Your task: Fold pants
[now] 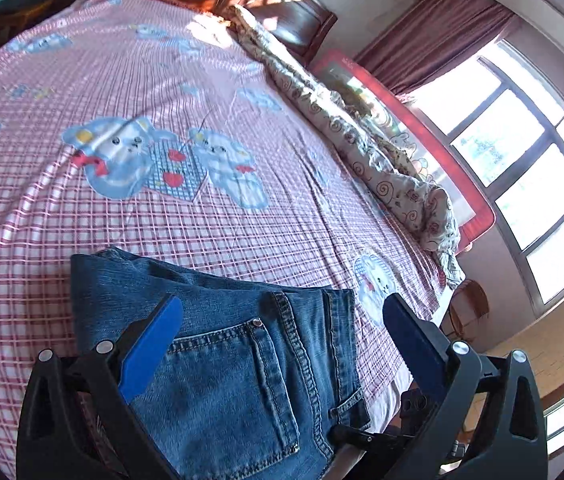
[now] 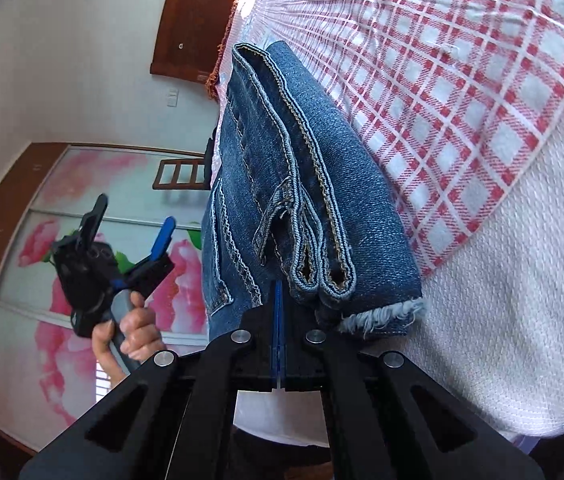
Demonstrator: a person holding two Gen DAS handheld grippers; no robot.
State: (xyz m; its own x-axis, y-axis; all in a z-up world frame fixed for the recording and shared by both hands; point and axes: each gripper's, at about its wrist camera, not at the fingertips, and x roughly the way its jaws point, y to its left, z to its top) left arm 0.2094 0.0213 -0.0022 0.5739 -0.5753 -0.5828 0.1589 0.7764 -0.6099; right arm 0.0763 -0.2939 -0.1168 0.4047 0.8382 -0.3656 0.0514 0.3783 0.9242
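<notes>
Folded jeans (image 1: 218,344) on bed (near edge), under spread left gripper (image 1: 282,320)

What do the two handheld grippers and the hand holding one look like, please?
The left gripper and the right gripper share black plastic frames with triangular cut-outs, round silver pivot pins and flat blue pads on the jaws. A bare hand grips the left one's grey handle; no sleeve or cable shows.
</notes>
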